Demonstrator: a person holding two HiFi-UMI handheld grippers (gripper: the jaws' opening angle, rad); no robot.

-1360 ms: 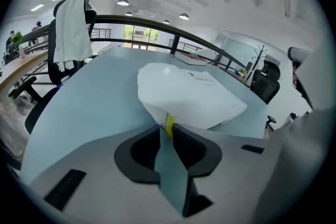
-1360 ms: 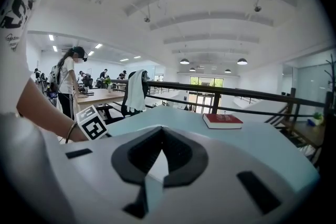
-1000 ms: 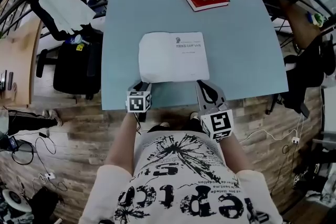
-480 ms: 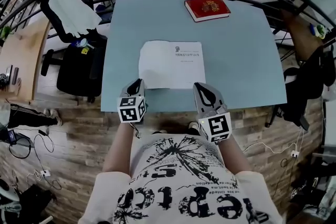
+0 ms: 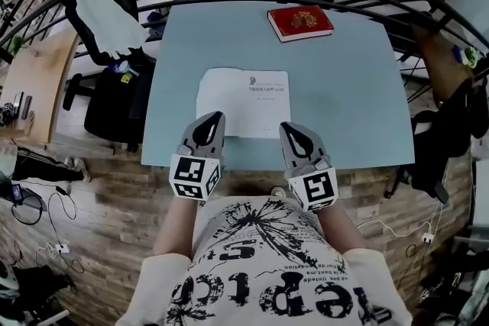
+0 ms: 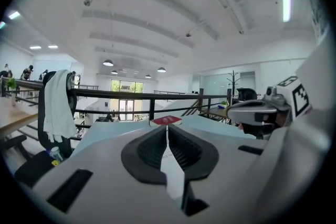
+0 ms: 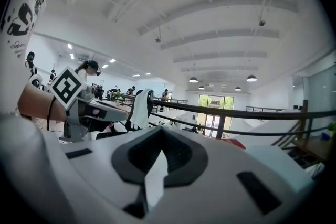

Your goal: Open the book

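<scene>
**Jaws shut and empty, white book (image 5: 243,101) just above them in the frame**

Jaws on the left gripper (image 6: 167,129) are pressed together with nothing between them, and its own view looks out almost level across the pale blue surface (image 5: 344,111). The right gripper (image 7: 161,131) reads the same way: jaws together, nothing held. In the head view both grippers sit at lower centre, over the near edge of the surface, with their tips pointing up the frame.

The white book lies flat at the centre of the frame, just above the tips and spanning the gap between the two grippers. The left tips overlap its lower left corner in the picture, while the right tips stand just off its lower right corner. The left gripper therefore looks slightly nearer, though I judge that neither touches the book. Its long axis runs left to right across the frame. Only one plain white face shows, and I cannot tell which edge is the spine, so the edge to lift is not settled.

A few lines of dark print sit at the upper right of that face, too small to read. A red book (image 5: 299,21) lies well apart at upper centre-right, near the far edge. It has a gold emblem on its cover and no legible title.
</scene>
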